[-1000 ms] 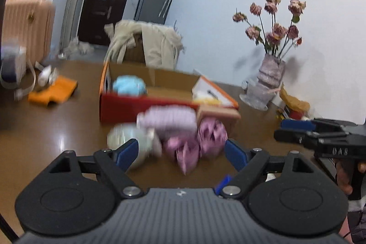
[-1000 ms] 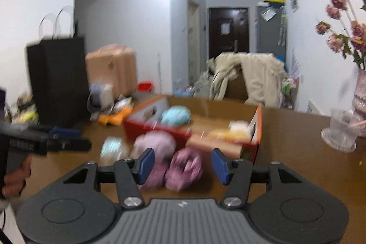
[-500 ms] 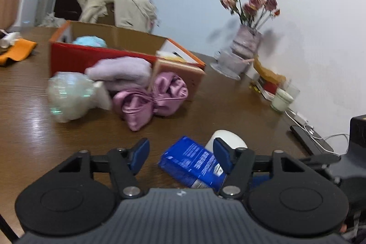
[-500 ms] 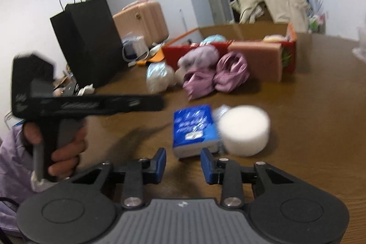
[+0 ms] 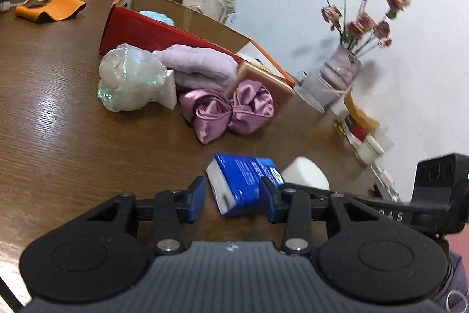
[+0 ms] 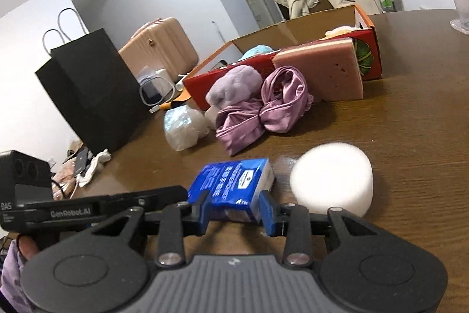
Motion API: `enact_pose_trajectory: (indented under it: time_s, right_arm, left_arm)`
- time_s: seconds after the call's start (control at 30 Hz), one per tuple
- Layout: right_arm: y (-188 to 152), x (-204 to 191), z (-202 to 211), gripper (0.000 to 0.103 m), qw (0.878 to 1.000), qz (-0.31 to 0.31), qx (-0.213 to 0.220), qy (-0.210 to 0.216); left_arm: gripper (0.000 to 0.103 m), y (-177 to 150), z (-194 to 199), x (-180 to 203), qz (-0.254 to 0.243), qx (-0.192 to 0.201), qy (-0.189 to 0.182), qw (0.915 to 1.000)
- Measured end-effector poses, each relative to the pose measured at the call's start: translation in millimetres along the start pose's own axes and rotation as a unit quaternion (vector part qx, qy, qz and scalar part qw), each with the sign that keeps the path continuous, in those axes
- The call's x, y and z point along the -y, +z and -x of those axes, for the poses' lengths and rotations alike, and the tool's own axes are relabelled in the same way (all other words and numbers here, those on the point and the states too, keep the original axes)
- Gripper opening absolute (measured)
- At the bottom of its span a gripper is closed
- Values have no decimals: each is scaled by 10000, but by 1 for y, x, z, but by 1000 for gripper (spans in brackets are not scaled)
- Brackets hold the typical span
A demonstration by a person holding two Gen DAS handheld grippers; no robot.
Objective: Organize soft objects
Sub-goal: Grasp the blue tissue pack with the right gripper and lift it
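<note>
Left wrist view: the left gripper (image 5: 231, 197) hangs low over the brown table (image 5: 58, 143), and its jaws have just been closing. The blue tissue pack (image 5: 243, 184) lies between the blue pads; the right pad seems to touch the pack's side, the left pad has a small gap to it, so the jaws are only partly spread and I cannot tell if it is a real pinch. Just behind the pack, to the right, sits a white foam cylinder (image 5: 304, 173). Further back there is a pink satin bundle (image 5: 231, 110), a lilac fluffy cloth (image 5: 199, 68) and a shiny whitish wrapped ball (image 5: 129, 78), all close together in front of the red cardboard box (image 5: 164, 34). A pink sponge block (image 5: 269, 84) leans at the box corner, and a light blue soft thing (image 5: 155, 16) is inside the box. A vase w/ dried roses (image 5: 343, 69) stands near the wall. Right wrist view: the right gripper (image 6: 233, 210) is at the near end of the same pack (image 6: 231, 184), and both pads appear to press its sides, so it looks pinched. The cylinder (image 6: 331, 178) is just right of the pack. At the left edge a hand (image 6: 26, 247) holds the other gripper's handle. A black paper bag (image 6: 91, 87) stands at the table's left side.
</note>
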State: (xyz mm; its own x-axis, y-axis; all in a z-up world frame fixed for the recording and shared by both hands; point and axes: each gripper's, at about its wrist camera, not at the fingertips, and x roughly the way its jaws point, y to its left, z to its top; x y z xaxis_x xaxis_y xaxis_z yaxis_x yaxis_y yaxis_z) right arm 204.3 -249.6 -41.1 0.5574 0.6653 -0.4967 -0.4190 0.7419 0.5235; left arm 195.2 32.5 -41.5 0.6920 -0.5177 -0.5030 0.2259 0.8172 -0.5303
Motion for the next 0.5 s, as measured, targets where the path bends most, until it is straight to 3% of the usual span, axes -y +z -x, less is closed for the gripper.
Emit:
enact_pose_trajectory:
  time_s: [0.17,0.3,0.37,0.5]
  right_arm:
    - [6,0,-9,33,10000,-57,-24,-67]
    - [12,-1,-13,25,9997,-79,-40,-241]
    - [24,-9,-8,25,9996,85,124,-235]
    - [82,-22,-5,25,9962,538,681,-120]
  left_arm:
    - [40,5,-16,-1,174,-160,-100,9997]
    - [31,8,-16,5,112,16,-1,9999]
    - [31,21,-12,12,34,219,-23,9998]
    - [31,84,-10,28,-256,714,-26,9971]
